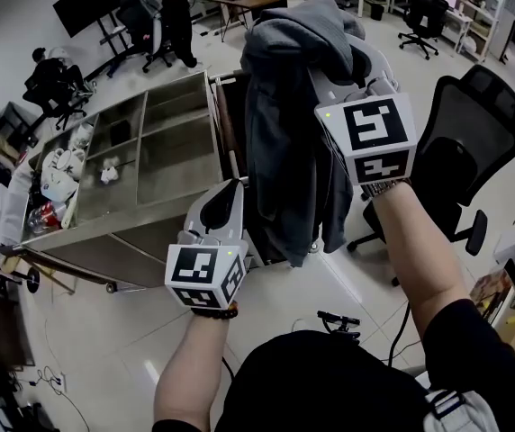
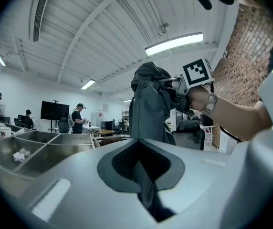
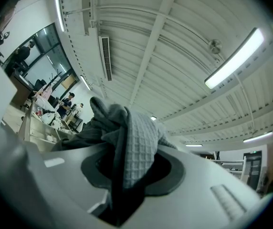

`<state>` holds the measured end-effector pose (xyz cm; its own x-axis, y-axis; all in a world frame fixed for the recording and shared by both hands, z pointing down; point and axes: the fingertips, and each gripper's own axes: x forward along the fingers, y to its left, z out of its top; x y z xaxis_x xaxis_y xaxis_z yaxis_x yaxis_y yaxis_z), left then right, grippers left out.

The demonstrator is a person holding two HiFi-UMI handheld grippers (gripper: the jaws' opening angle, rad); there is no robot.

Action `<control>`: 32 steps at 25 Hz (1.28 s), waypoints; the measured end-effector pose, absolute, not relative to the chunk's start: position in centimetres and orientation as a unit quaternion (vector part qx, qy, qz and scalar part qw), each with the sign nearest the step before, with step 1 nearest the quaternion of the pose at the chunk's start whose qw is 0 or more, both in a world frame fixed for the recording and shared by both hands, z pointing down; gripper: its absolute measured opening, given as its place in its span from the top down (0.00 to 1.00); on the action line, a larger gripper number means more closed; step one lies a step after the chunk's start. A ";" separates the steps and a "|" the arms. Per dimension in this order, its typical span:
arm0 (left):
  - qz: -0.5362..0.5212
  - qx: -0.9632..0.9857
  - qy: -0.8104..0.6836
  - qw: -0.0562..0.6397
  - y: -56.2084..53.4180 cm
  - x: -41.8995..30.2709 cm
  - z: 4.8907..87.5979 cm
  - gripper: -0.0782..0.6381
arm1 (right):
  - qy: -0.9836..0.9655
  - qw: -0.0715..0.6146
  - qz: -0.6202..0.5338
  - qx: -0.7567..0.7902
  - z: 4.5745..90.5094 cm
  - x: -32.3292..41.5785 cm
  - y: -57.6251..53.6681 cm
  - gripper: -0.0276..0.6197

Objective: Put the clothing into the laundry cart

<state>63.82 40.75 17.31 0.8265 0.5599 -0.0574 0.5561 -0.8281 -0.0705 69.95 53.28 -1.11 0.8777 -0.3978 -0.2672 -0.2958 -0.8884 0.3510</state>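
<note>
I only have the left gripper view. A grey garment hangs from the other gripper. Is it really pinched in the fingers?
Observer: Yes. The right gripper view shows the right gripper shut on the grey garment, with a waffle-textured fold between its fingers.
Operator: Does it hang over the cart?
Observer: No. In the head view it hangs beside the cart, past its right edge and outside the compartments.
Operator: Where is my gripper?
Observer: The left gripper sits lower than the right one, by the cart's right side.
</note>
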 end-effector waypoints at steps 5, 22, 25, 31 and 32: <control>0.032 -0.958 -0.284 0.027 40.9 65.2 17.5 0.89 | -0.191 0.151 -0.138 0.960 1.5 73.7 53.0 0.77; 0.002 -0.967 -0.254 0.027 40.5 68.9 21.0 0.89 | -0.225 0.162 0.032 0.960 17.7 84.9 52.4 0.77; -0.002 -0.966 -0.256 0.026 40.6 69.5 21.4 0.89 | -0.229 0.169 0.065 0.957 20.0 85.8 52.4 0.74; -0.007 -0.964 -0.263 0.022 41.2 70.3 22.4 0.89 | -0.247 0.168 0.093 0.950 22.0 86.0 52.1 0.47; -0.007 -0.964 -0.265 0.022 41.3 70.3 22.5 0.89 | -0.247 0.167 0.088 0.950 21.7 85.8 52.1 0.47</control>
<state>70.30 41.27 22.54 0.8596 0.5103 0.0256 0.5110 -0.8588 -0.0380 85.81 52.15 21.73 0.8623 -0.4408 0.2491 -0.4993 -0.8221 0.2736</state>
